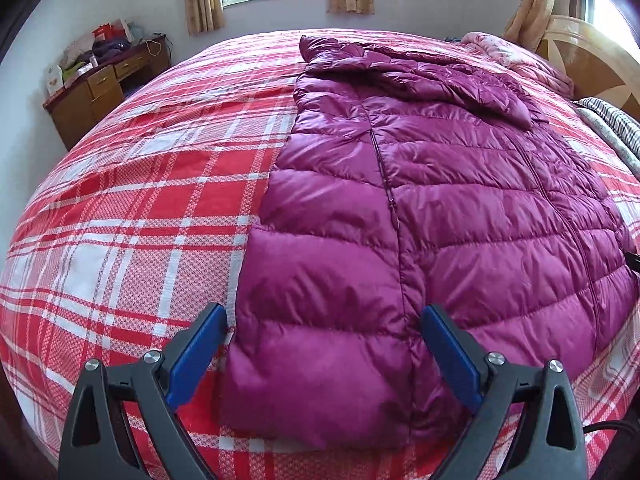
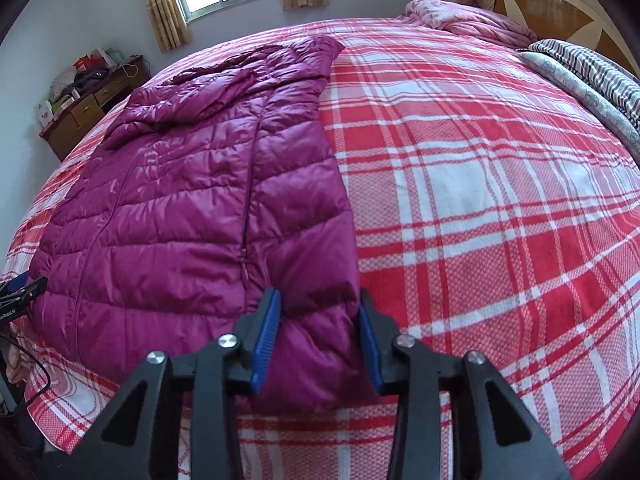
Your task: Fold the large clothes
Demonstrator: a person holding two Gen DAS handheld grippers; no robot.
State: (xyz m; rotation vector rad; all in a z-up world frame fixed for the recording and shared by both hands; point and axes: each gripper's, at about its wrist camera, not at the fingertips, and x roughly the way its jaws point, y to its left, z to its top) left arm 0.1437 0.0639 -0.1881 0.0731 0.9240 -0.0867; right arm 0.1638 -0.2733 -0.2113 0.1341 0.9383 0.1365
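Since the magenta quilted down coat (image 1: pixel 420 200) lies flat on the red-and-white plaid bedspread (image 1: pixel 140 200), sides apparently folded in, both claws straddle its near hem corners — left gripper (image 1: pixel 324 356) spread wide, right gripper (image 2: pixel 318 336) parted, unclenched — likely for a lengthwise fold.

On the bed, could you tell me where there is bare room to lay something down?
The plaid sheet is bare between the purple down jacket and the striped bedding, also left of the jacket. The headboard end is crowded by a pink quilt.
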